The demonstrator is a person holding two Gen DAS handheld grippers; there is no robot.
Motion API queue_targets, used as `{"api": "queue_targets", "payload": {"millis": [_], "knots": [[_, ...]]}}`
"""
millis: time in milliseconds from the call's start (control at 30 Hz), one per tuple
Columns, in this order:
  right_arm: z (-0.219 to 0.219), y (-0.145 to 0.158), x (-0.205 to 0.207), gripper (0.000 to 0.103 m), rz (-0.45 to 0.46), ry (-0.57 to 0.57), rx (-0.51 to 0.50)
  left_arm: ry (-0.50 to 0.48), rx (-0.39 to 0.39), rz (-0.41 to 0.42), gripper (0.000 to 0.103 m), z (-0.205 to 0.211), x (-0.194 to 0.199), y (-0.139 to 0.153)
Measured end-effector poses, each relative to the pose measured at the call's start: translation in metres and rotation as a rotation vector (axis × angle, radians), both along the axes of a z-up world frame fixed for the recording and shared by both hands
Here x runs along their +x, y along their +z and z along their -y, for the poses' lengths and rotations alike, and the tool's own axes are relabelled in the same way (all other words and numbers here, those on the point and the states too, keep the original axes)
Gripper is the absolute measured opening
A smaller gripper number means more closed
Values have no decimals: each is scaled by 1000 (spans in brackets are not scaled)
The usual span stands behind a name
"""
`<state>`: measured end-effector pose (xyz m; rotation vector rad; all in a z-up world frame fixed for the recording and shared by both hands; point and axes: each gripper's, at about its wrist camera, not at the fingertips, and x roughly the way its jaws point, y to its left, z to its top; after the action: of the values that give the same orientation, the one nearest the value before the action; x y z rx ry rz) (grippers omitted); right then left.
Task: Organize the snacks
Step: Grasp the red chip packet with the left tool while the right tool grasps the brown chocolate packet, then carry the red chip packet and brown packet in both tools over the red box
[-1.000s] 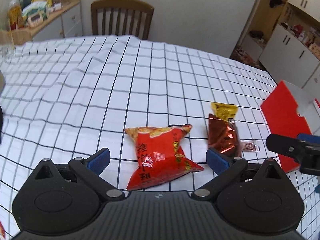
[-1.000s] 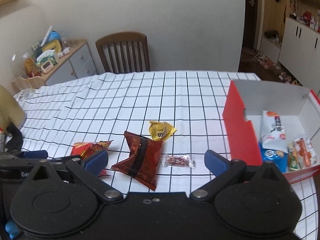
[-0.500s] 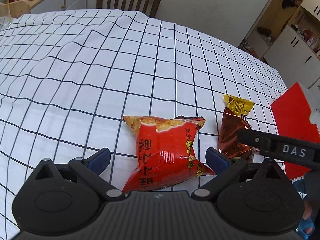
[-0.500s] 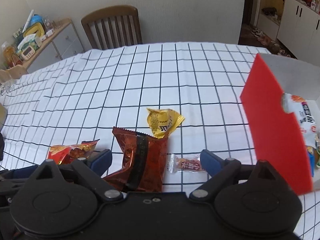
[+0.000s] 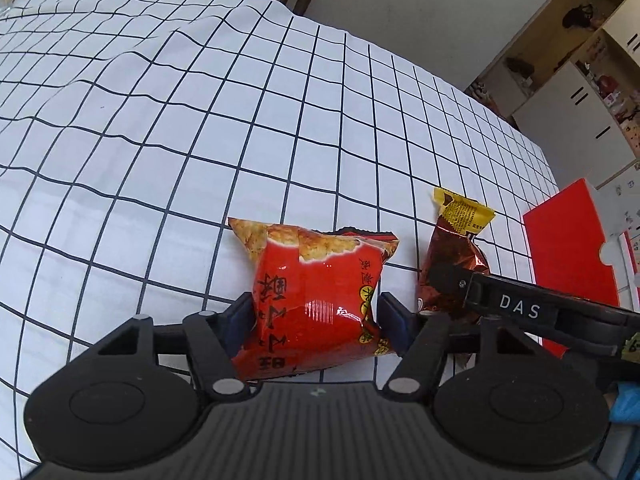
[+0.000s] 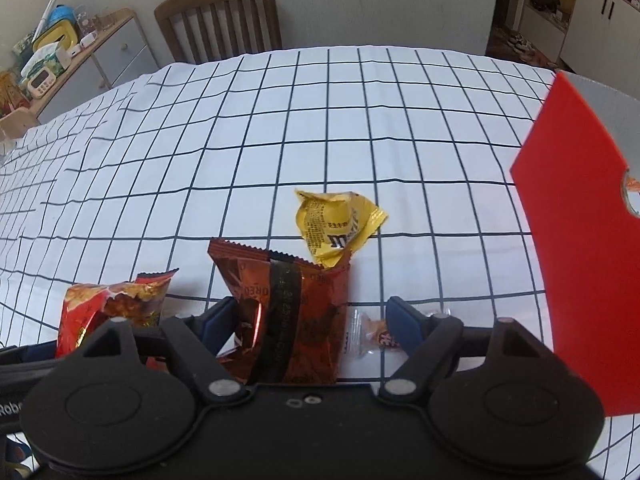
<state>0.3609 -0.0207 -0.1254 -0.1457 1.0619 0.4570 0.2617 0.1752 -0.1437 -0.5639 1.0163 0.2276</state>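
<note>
Checked white tablecloth (image 5: 200, 128) before a wooden chair (image 6: 220, 20).

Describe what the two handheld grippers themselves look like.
Both are matte black plastic. The left gripper and right gripper each have two round pivot housings, silver screw heads, angled linkage arms and dark blue pads on the jaws. The right one's side, seen from the left wrist camera, carries white "DAS" lettering.

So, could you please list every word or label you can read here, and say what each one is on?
"DAS": on the right gripper arm, seen from the left wrist.
"Rob": cut off, on the black arm at the right wrist view's edge.
Red chip bag: large Chinese characters, upside down.
Yellow candy packet: fine print too small to read.
</note>
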Motion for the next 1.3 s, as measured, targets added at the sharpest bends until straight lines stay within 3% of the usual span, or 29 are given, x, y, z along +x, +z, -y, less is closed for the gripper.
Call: {"api": "queue_targets", "payload": {"millis": [100,333,633,1300], "knots": [[-3,2,-2,56,-3,19,10,-4,11,-2,60,2,-1,1],[-4,10,-12,43,31,44,-7,-3,14,-8,53,6,-9,5],[14,35,-33,41,77,47,18,-13,13,24,52,16,-30,24],[65,110,-96,41,182,41,60,-101,47,165,53,71,-82,104]]}}
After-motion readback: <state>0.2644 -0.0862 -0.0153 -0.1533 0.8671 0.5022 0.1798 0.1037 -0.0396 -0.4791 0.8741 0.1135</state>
